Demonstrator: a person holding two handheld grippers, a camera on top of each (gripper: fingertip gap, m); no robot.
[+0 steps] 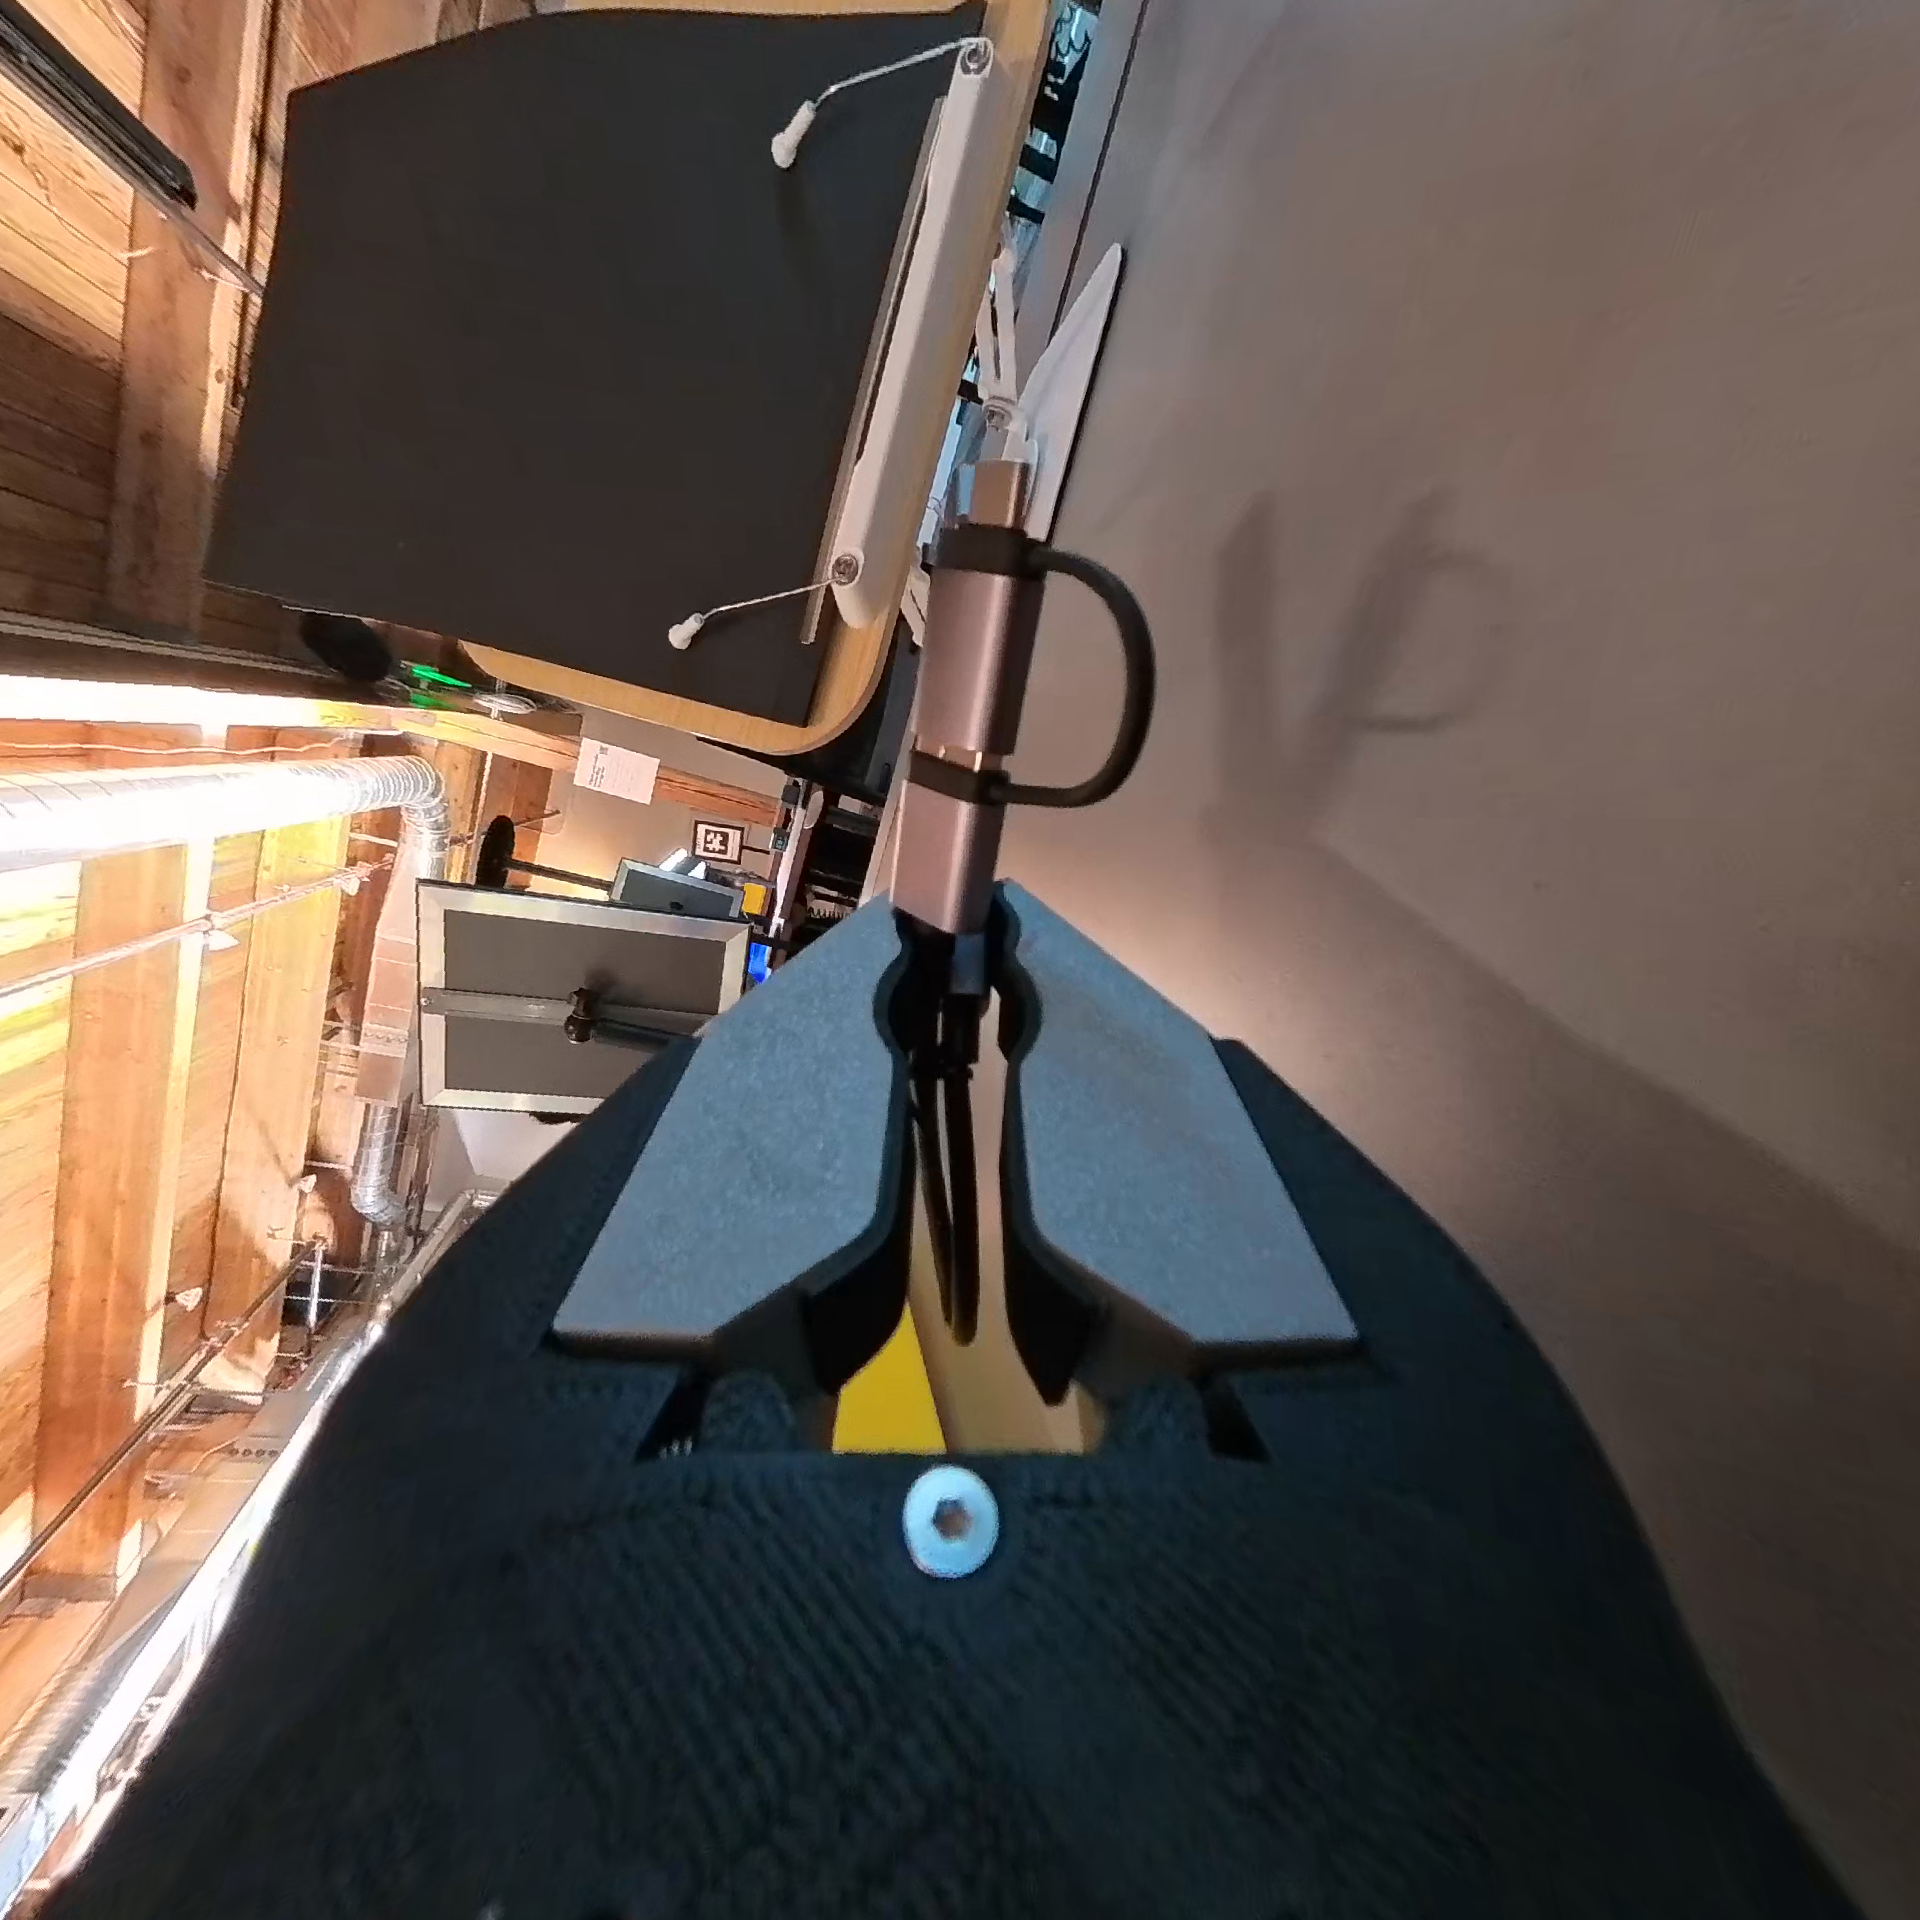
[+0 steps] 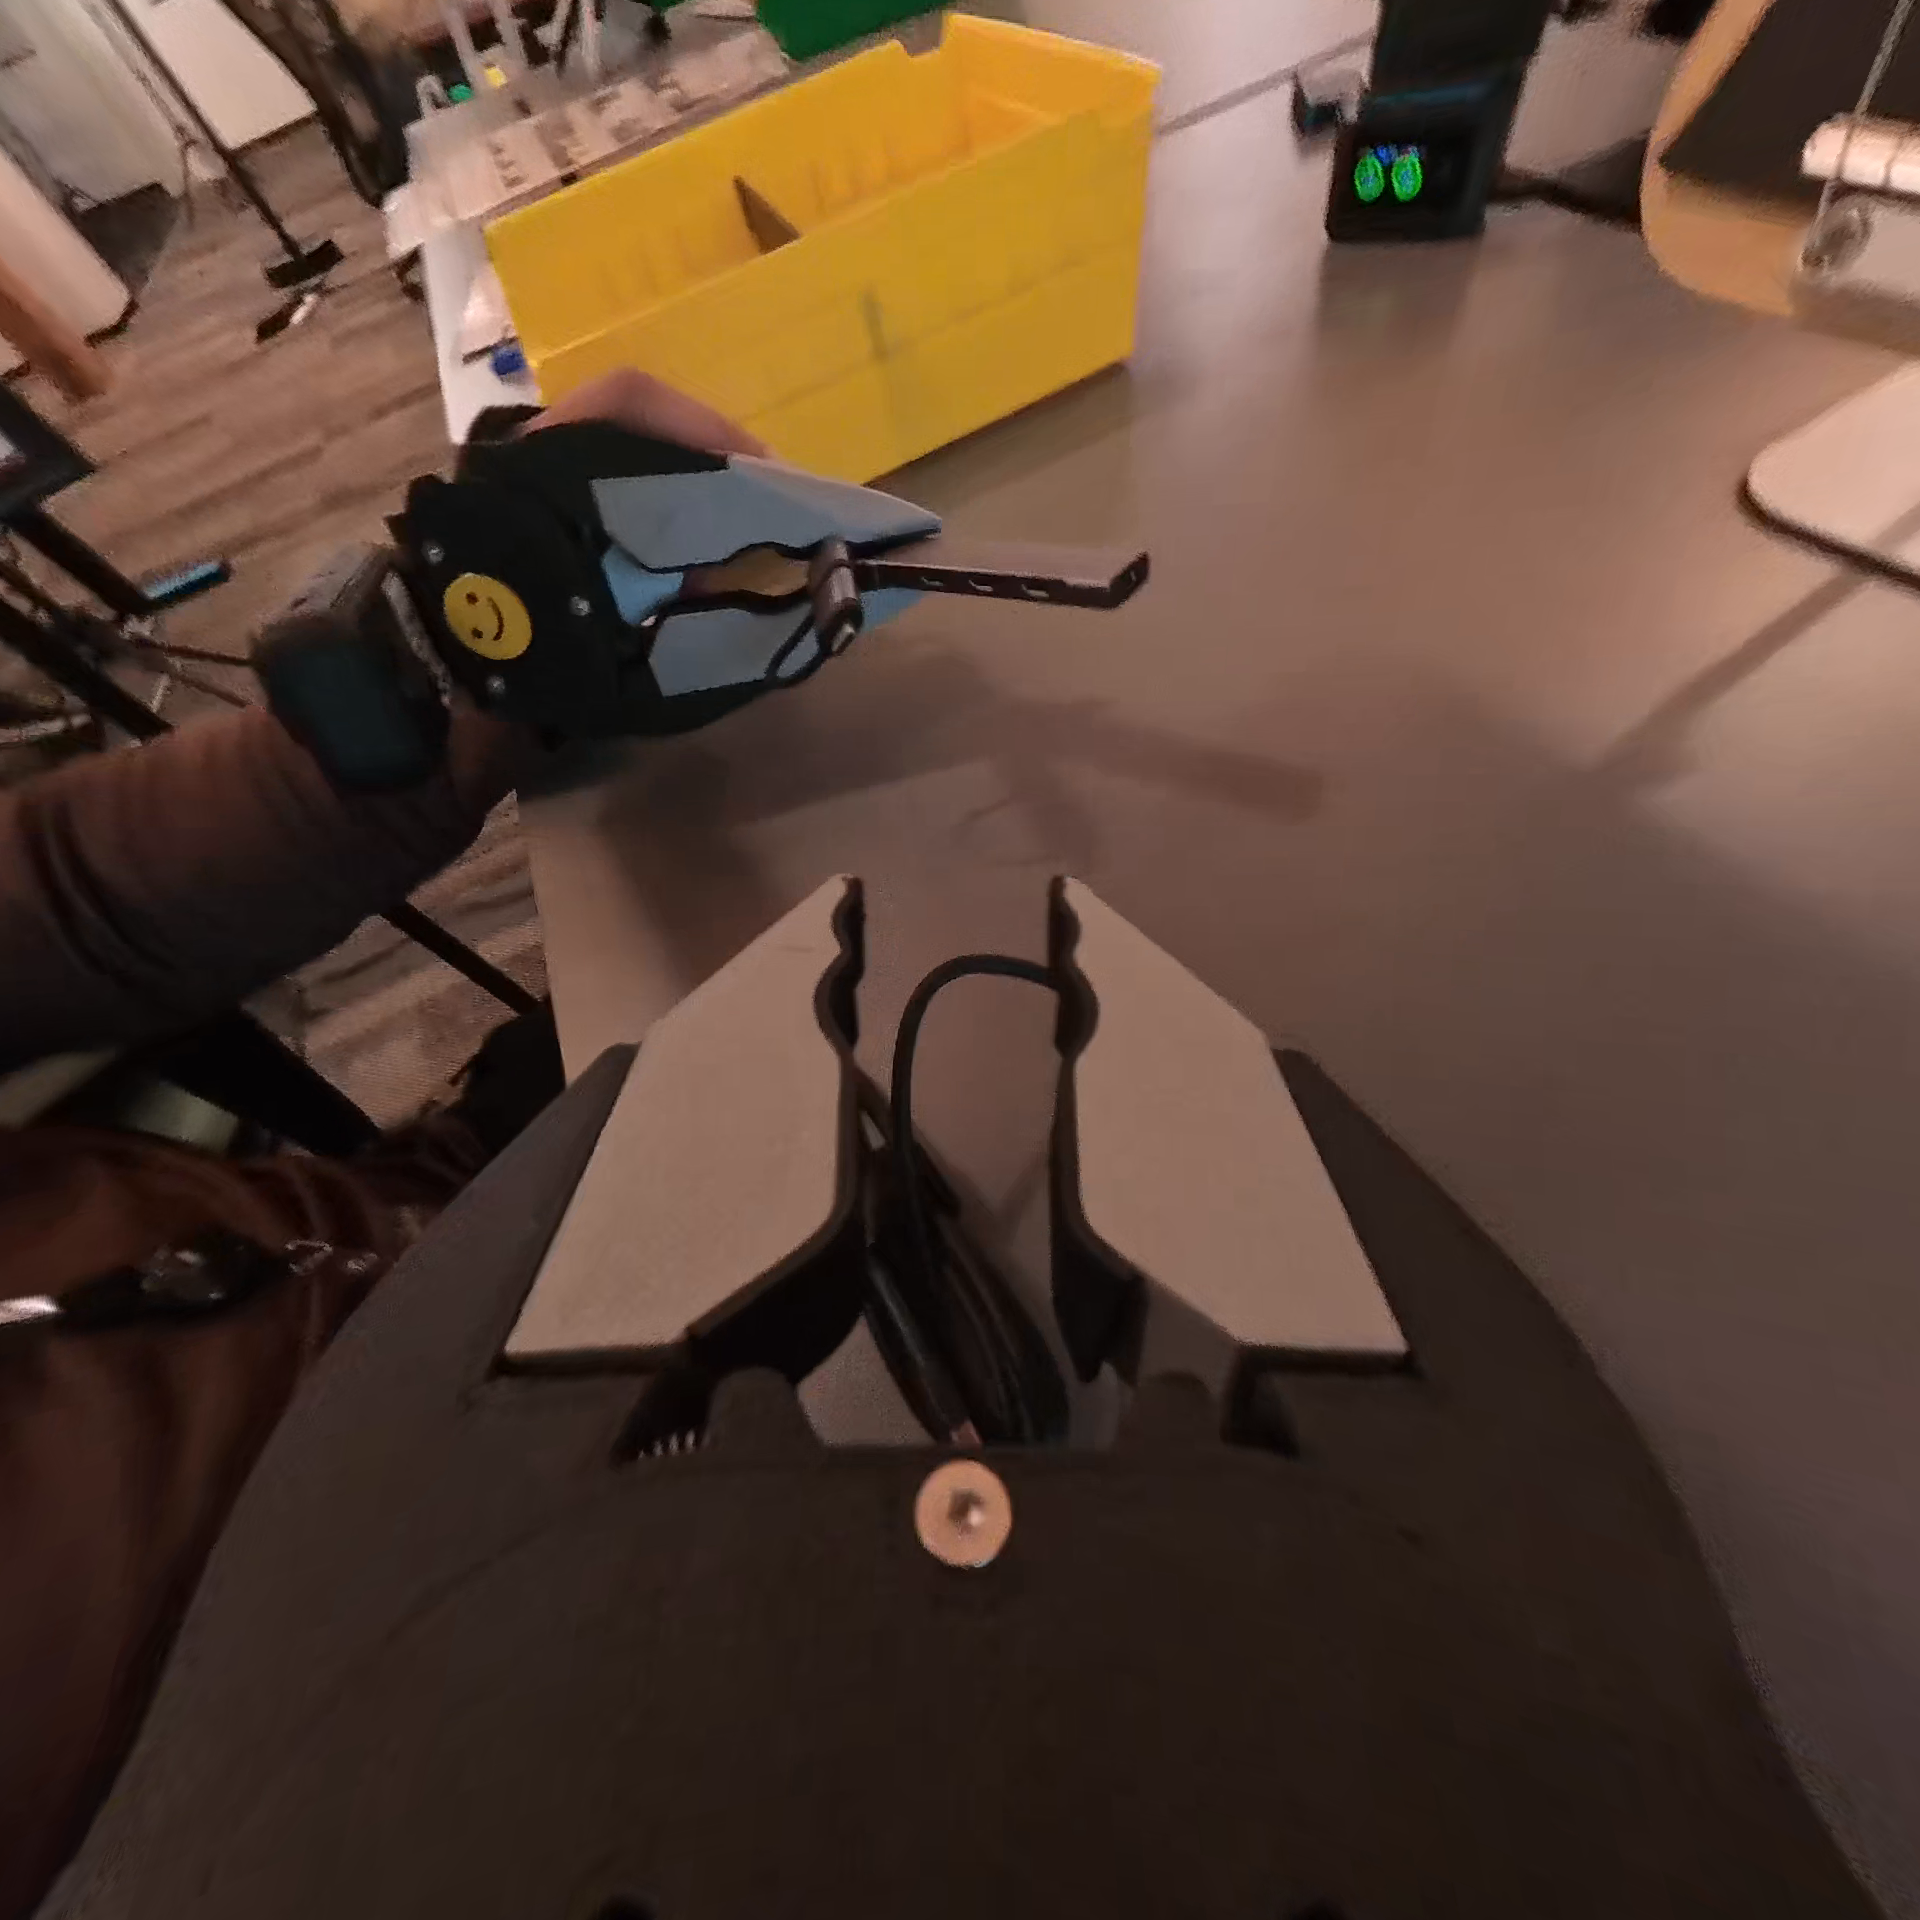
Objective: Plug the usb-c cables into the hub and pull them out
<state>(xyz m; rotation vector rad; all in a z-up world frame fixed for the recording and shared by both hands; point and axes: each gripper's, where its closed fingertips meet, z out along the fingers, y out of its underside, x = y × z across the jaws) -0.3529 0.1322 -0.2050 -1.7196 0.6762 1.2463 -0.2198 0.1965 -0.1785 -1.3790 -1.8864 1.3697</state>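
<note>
My left gripper (image 1: pixel 951 906) is shut on the near end of a slim grey hub (image 1: pixel 966 707), which sticks out forward from the fingertips. A short black cable loop (image 1: pixel 1127 675) arches off the hub's side. In the right wrist view the left gripper (image 2: pixel 885 571) holds the hub (image 2: pixel 1023 577) level above the grey table (image 2: pixel 1455 935), with a thin black lead and plug (image 2: pixel 836 597) hanging at its tips. My right gripper (image 2: pixel 954 896) is open, nearer than the hub. A coiled black cable (image 2: pixel 920 1049) lies between its fingers, unclamped.
A yellow divided bin (image 2: pixel 831 239) stands behind the left gripper near the table's far left edge. A black device with green lights (image 2: pixel 1413 166) is at the back. A white stand base (image 2: pixel 1839 478) lies at the right. A person's brown sleeve (image 2: pixel 208 862) comes in from the left. My right fingertips sit around 15 centimeters from my left ones.
</note>
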